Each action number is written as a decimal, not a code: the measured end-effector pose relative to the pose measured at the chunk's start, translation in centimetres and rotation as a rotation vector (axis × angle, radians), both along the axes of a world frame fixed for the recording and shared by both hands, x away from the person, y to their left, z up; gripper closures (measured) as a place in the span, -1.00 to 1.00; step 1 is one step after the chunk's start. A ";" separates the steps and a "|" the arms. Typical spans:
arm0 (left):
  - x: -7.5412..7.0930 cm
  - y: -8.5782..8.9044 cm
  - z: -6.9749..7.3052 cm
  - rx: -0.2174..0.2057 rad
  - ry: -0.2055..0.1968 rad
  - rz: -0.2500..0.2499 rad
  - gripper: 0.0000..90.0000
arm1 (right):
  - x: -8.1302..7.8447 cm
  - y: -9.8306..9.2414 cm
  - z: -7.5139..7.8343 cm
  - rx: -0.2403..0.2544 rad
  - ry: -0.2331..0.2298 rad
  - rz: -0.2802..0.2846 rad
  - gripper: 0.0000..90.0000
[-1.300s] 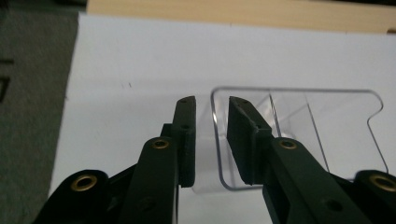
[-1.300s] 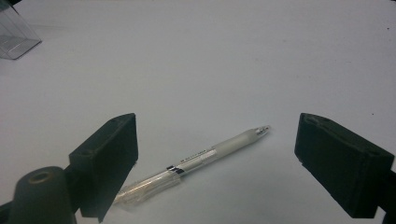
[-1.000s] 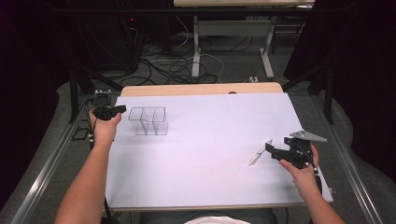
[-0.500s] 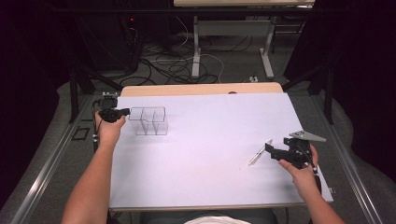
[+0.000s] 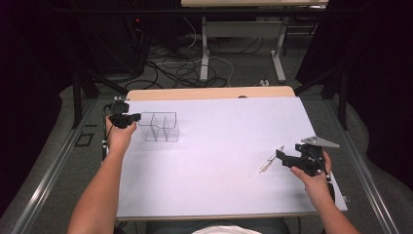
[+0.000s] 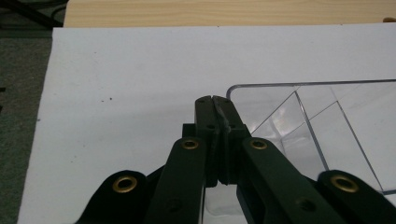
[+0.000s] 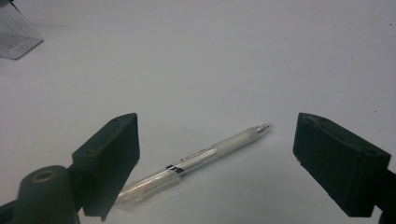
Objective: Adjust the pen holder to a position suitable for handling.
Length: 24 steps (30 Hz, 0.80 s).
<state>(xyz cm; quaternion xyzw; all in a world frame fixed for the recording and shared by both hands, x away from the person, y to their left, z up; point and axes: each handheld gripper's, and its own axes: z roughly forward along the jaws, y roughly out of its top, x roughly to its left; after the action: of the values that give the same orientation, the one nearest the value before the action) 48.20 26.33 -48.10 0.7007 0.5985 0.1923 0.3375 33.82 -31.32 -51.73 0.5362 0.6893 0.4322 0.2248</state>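
A clear plastic organiser (image 5: 163, 127) with several compartments stands at the far left of the white table top (image 5: 219, 146). My left gripper (image 5: 136, 117) is shut, its tips at the organiser's left rim. In the left gripper view the shut jaws (image 6: 215, 99) lie over the corner of the organiser (image 6: 327, 121); whether the thin wall is pinched between them I cannot tell. A translucent pen (image 5: 271, 160) lies on the table at the right. My right gripper (image 5: 282, 158) is open just behind it. In the right gripper view the pen (image 7: 201, 156) lies slantwise between the spread jaws (image 7: 217, 128), untouched.
A wooden strip (image 5: 209, 92) borders the table's far edge. Beyond it, cables (image 5: 185, 68) and table legs stand on the dark floor. A corner of the organiser (image 7: 16, 35) shows far off in the right gripper view.
My left gripper has moved right, up to the organiser's left rim. The right gripper and the pen have stayed in place.
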 end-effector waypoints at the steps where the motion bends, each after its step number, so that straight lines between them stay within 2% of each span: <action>1: -0.1 -0.2 0.0 -0.007 0.001 -0.005 1.00 | 0.0 0.0 0.0 -0.001 -0.001 0.001 -0.68; 3: -0.3 -0.6 0.0 -0.011 0.001 -0.007 1.00 | 0.0 0.0 0.0 0.000 0.002 0.001 -0.68; 10: -1.1 -2.2 -0.2 -0.064 0.006 -0.022 1.00 | 0.0 0.0 0.0 -0.001 0.001 0.000 -0.68; 16: -1.5 -3.8 -0.2 -0.072 0.011 -0.043 1.00 | 0.0 0.1 0.1 -0.001 0.000 -0.002 -0.68; 18: -1.6 -4.2 -0.1 -0.085 0.029 -0.053 1.00 | 0.0 0.1 0.1 0.000 0.000 -0.003 -0.68; 20: -1.7 -4.9 -0.2 -0.092 0.020 -0.052 1.00 | 0.0 0.0 0.1 -0.005 -0.003 0.001 -0.68; 24: -2.0 -6.0 -0.3 -0.118 0.032 -0.079 1.00 | 0.0 0.0 0.1 0.001 -0.002 -0.006 -0.68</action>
<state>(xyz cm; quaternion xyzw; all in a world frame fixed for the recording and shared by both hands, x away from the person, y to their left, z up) 46.25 20.28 -48.38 0.7057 0.5858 0.1322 0.3759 33.81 -31.36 -51.65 0.5377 0.6874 0.4325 0.2266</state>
